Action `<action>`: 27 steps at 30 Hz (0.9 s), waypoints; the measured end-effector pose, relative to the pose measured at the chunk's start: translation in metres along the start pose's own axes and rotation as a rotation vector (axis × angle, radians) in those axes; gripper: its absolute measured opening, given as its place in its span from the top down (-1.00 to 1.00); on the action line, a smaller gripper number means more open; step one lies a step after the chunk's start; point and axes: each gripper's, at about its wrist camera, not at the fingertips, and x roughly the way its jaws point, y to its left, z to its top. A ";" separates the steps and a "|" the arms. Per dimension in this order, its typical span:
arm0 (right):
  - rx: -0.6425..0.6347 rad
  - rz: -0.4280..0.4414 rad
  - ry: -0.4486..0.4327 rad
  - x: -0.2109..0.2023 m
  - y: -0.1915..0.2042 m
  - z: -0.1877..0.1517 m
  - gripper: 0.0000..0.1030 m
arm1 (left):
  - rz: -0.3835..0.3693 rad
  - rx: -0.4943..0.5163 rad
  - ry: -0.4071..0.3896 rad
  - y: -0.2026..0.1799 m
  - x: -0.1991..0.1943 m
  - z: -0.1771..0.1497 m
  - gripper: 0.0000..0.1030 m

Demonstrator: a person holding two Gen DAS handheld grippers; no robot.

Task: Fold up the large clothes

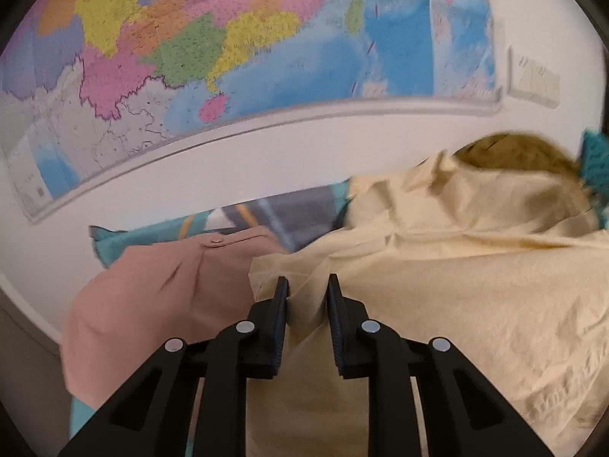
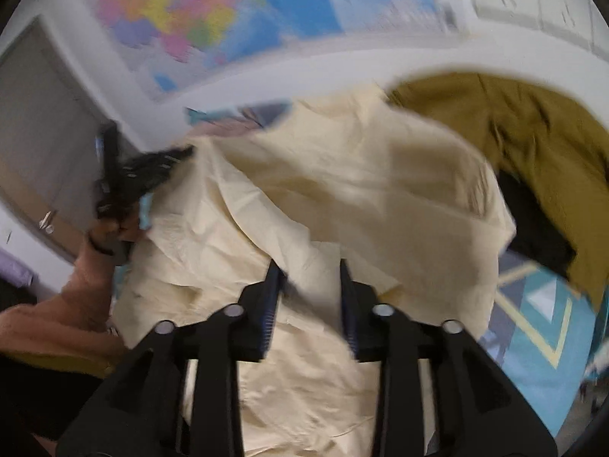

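The left tongs (image 1: 307,285) are matte black plastic with ribbed pads, and their jaws stand a narrow gap apart with a raised fold of the cream shirt (image 1: 437,266) between them; whether the pads press the cloth I cannot tell. The shirt is thin woven cotton, creased and rumpled, with a stitched hem at its near right edge. It lies spread over the bed, from the near edge out toward the wall, its long axis running roughly left to right; which end is the collar I cannot tell.

The right tongs (image 2: 310,278), black with blue ribbed pads, stand partly open over the same cream cloth, and nothing is clearly clamped between them in this blurred view.

Just left of the shirt lies a dusty pink garment (image 1: 152,297), smooth, with a small round snap near its far edge. Under both shows a bedspread (image 1: 266,217) printed in teal, grey and yellow shapes. At the far right sits a heap of olive-brown cloth (image 2: 533,133), with something black (image 2: 533,228) beside it.

On the far white wall hangs a glossy, brightly coloured map (image 1: 228,45).
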 end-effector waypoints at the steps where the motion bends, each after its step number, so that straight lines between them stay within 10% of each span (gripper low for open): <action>1: 0.035 -0.005 0.011 0.007 -0.008 -0.002 -0.02 | 0.039 0.014 0.037 -0.003 0.012 -0.003 0.61; 6: 0.104 0.073 -0.073 0.005 -0.029 -0.024 -0.59 | 0.107 0.035 0.105 0.000 0.035 -0.019 0.59; 10: 0.070 0.062 -0.125 0.009 -0.026 -0.042 -0.59 | 0.092 0.040 0.074 0.001 0.026 -0.019 0.57; 15: 0.094 0.097 -0.153 0.018 -0.024 -0.035 0.82 | 0.105 0.048 0.054 -0.003 0.018 -0.016 0.55; 20: 0.209 0.170 -0.275 -0.043 -0.030 -0.035 0.94 | 0.059 0.023 0.028 0.006 -0.001 -0.011 0.30; 27: 0.192 -0.074 -0.163 0.007 -0.039 -0.037 0.90 | 0.032 0.079 0.040 -0.014 0.002 -0.012 0.16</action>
